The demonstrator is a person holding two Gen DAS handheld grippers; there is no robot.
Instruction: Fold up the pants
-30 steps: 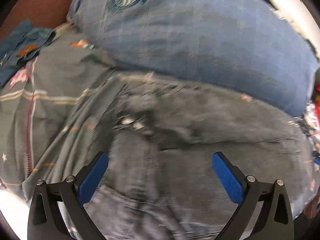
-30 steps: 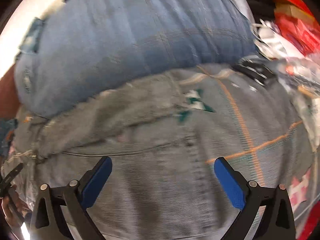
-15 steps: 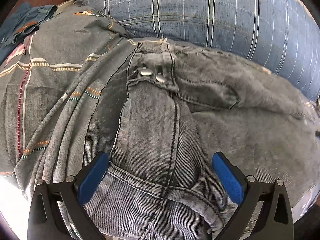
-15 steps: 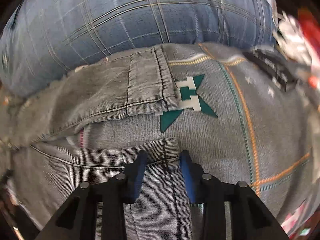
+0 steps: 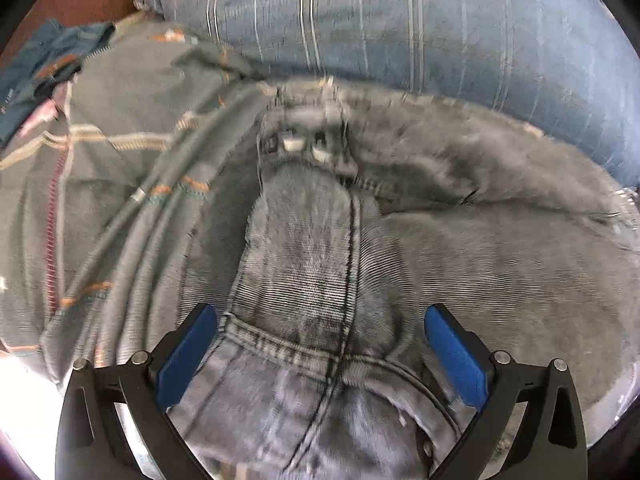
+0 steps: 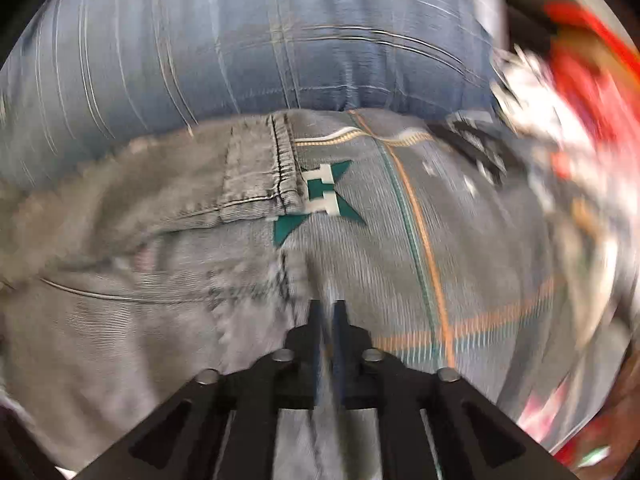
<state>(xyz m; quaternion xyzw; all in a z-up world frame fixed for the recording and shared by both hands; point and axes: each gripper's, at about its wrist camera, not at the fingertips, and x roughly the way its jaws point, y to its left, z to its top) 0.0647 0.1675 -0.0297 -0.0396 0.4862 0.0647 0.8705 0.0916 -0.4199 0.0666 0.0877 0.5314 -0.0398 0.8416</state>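
Observation:
Grey denim pants (image 5: 460,272) lie on a patterned grey bedspread (image 5: 100,168), waistband with two metal buttons (image 5: 304,148) at the far side. My left gripper (image 5: 320,356) is open, its blue pads straddling the fly seam just above the fabric. In the right wrist view the pants (image 6: 132,280) fill the left half, with a hem edge (image 6: 276,172) near a green star print. My right gripper (image 6: 328,320) is shut on a fold of the pants' edge.
A blue plaid pillow (image 5: 400,28) lies behind the pants, also in the right wrist view (image 6: 248,48). A blue cloth (image 5: 36,80) sits at far left. Red and white clutter (image 6: 568,92) and a dark object (image 6: 476,144) lie at the right.
My right gripper went from wide open to fully shut on the pants' edge. My left gripper stayed open and moved in over the fly, then drew back a little.

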